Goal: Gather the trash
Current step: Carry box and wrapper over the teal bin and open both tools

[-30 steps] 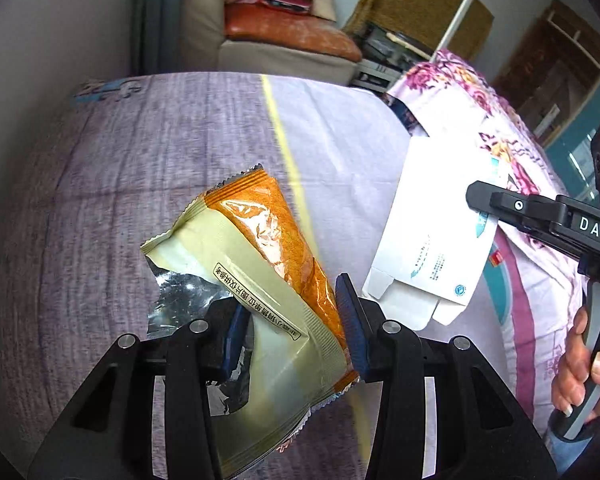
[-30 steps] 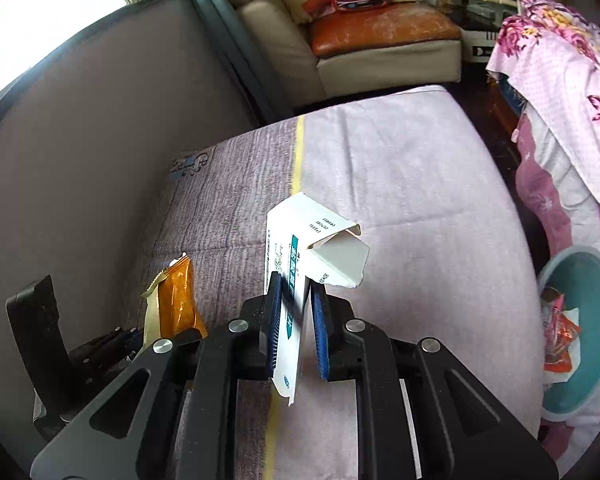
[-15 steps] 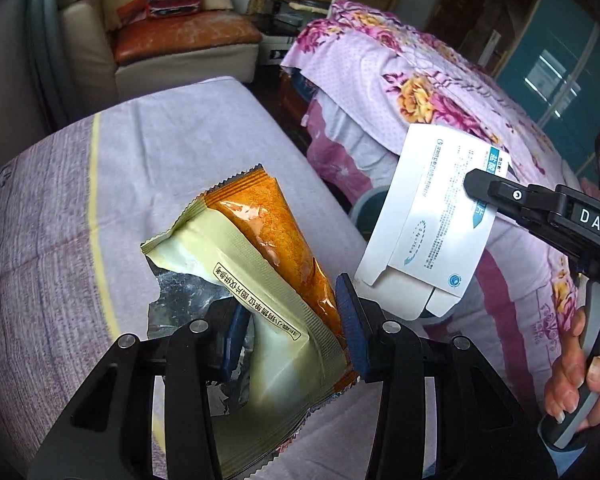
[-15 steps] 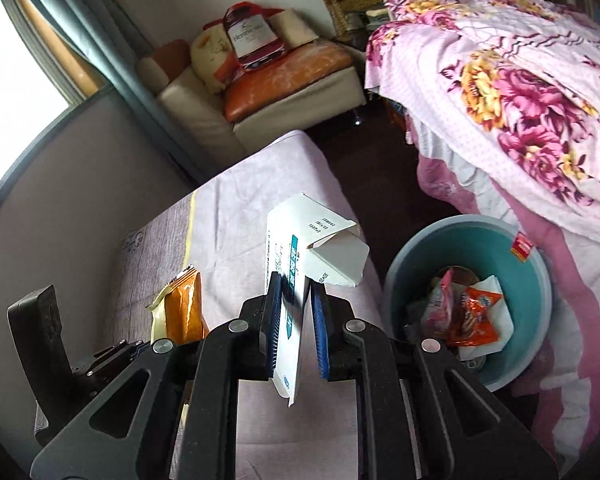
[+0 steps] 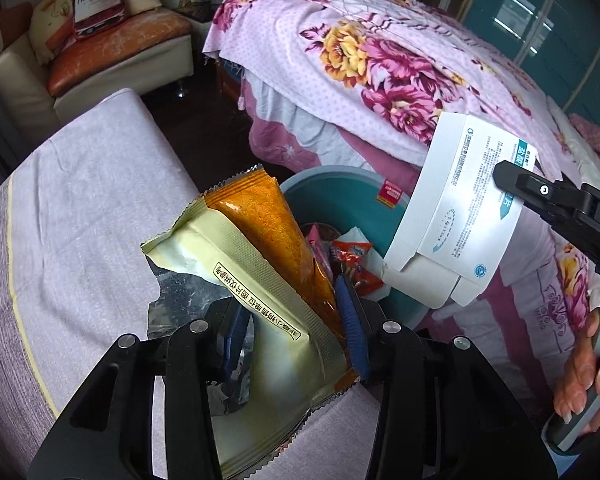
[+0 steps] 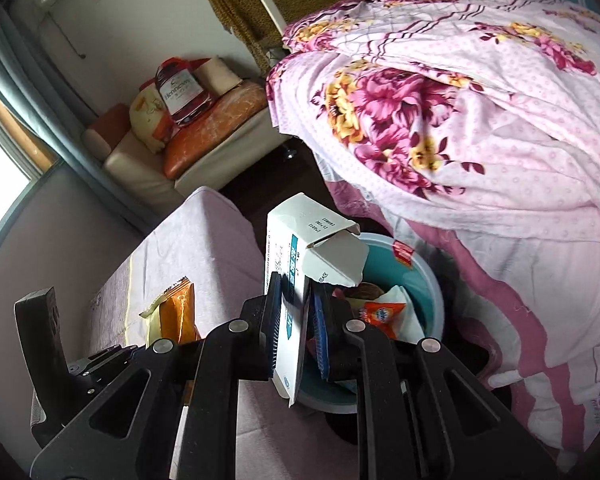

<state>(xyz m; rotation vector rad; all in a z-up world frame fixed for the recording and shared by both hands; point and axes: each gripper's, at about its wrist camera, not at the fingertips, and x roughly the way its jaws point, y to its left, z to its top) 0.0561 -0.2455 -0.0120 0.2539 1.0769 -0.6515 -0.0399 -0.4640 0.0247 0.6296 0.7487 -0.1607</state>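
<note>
Floral bedspread [image 6: 480, 128] drapes beside the teal bin [image 6: 428, 276], which already holds wrappers. Your right gripper [image 6: 296, 332] is nearly closed, pinching the flattened white carton [image 6: 290, 264] above the bin's near side. Your left gripper [image 5: 296, 320], partly open, clamps the orange snack wrapper [image 5: 260, 264] at the table edge [image 5: 80, 200], just short of the bin.

Orange and cream snack wrapper [image 5: 260, 280] with silver lining; white carton [image 5: 456, 216] with teal print; teal bin [image 6: 424, 280]; pink bedspread [image 5: 380, 60] with magenta and yellow flowers.
</note>
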